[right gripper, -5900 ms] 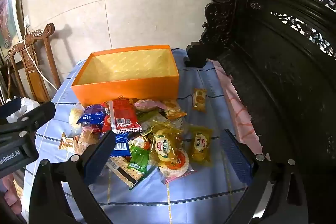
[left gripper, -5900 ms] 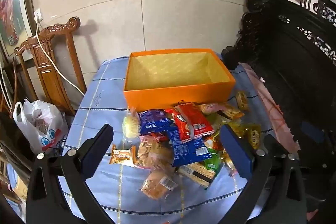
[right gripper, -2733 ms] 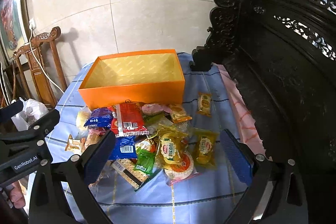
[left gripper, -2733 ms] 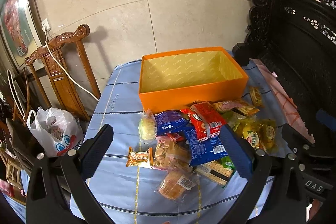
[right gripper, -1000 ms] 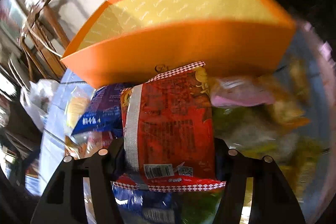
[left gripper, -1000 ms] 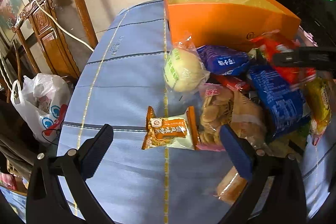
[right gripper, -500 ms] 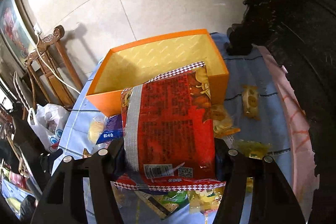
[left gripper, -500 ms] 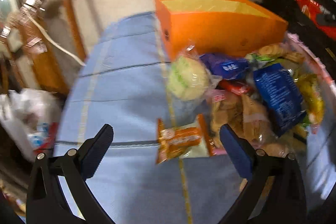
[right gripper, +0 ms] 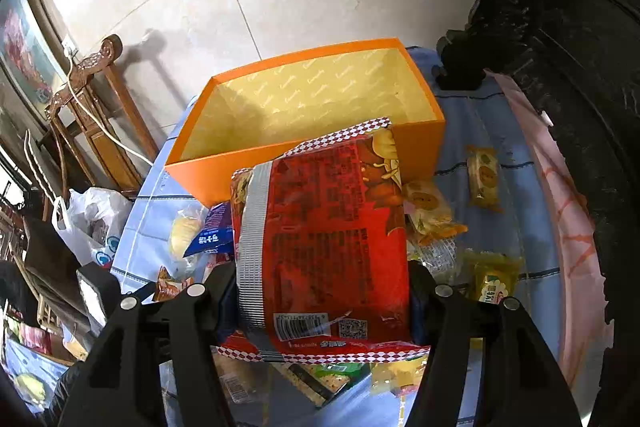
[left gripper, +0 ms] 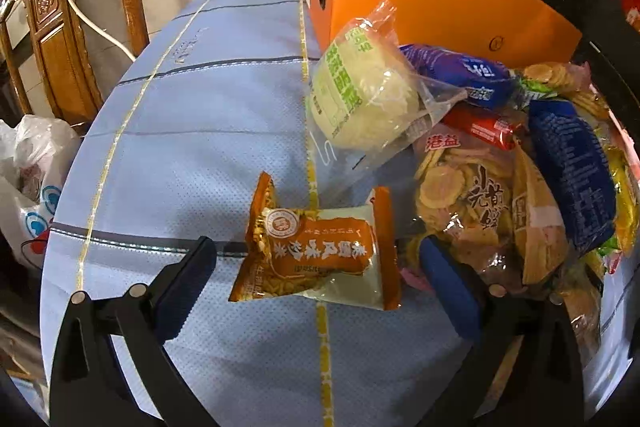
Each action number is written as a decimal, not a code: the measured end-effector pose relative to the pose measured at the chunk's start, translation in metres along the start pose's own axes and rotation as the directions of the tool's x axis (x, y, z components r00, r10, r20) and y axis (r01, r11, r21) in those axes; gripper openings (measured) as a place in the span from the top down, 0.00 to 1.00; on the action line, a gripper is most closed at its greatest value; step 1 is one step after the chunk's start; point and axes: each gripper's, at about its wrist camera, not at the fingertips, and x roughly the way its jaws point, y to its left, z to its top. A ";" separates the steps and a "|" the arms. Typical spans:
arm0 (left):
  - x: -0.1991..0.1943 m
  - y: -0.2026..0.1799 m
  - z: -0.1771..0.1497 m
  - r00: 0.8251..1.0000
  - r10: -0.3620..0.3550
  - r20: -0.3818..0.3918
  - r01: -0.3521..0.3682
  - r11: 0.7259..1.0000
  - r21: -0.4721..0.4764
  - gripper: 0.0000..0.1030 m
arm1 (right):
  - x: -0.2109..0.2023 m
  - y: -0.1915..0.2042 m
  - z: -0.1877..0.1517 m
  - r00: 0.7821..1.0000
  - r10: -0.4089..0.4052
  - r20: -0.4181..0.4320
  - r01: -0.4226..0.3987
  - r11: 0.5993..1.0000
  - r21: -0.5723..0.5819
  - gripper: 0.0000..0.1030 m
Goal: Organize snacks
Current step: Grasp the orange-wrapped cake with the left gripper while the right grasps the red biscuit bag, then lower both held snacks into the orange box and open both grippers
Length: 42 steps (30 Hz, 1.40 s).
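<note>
In the left wrist view a small orange-and-white snack packet (left gripper: pixel 316 251) lies on the blue tablecloth between the pads of my left gripper (left gripper: pixel 318 267). Its jaws are closing, with a gap still showing at each side of the packet. Behind it lie a pale green-labelled bun bag (left gripper: pixel 364 99) and a heap of snacks (left gripper: pixel 500 187) in front of the orange box (left gripper: pixel 420 3). In the right wrist view my right gripper (right gripper: pixel 320 291) is shut on a big red snack bag (right gripper: pixel 324 243), held in the air in front of the empty orange box (right gripper: pixel 308 99).
A carved wooden chair (left gripper: pixel 60 27) with a white cable and a white plastic bag (left gripper: pixel 28 163) stand left of the table. A dark carved bench (right gripper: pixel 568 67) runs along the right. Loose yellow packets (right gripper: pixel 484 175) lie on the cloth right of the box.
My left gripper dropped closer to the orange-and-white packet and its jaws narrowed around it. My right gripper lifted the red bag up off the heap, so the box's inside came into sight.
</note>
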 end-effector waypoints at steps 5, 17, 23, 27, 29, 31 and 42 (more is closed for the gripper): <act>-0.013 0.010 0.008 0.998 -0.052 -0.025 0.048 0.991 -0.128 0.53 | -0.011 0.007 0.004 0.999 0.034 0.015 -0.034 0.999 -0.007 0.38; -0.065 0.000 0.035 0.997 0.082 -0.006 -0.083 0.992 -0.092 0.54 | -0.019 0.019 0.010 0.998 0.053 0.021 -0.052 0.998 -0.027 0.38; -0.098 -0.018 0.050 0.995 0.077 0.069 -0.076 0.997 -0.024 0.54 | -0.028 0.019 0.014 0.997 0.057 0.051 -0.056 0.998 -0.032 0.38; -0.116 -0.032 0.065 0.992 0.072 0.108 -0.074 0.997 0.010 0.54 | -0.036 0.014 0.017 0.994 0.072 0.080 -0.071 0.997 -0.021 0.38; -0.121 -0.037 0.071 0.990 0.065 0.122 -0.070 0.997 0.031 0.54 | -0.039 0.011 0.020 0.993 0.072 0.095 -0.071 0.997 -0.016 0.38; -0.126 -0.044 0.081 0.990 0.045 0.132 -0.051 0.998 0.047 0.54 | -0.039 0.008 0.024 0.992 0.071 0.107 -0.070 0.997 -0.010 0.38; -0.115 -0.086 0.181 0.968 0.077 0.237 -0.101 0.991 0.093 0.53 | 0.002 -0.007 0.095 0.981 0.071 0.181 -0.075 0.997 0.017 0.38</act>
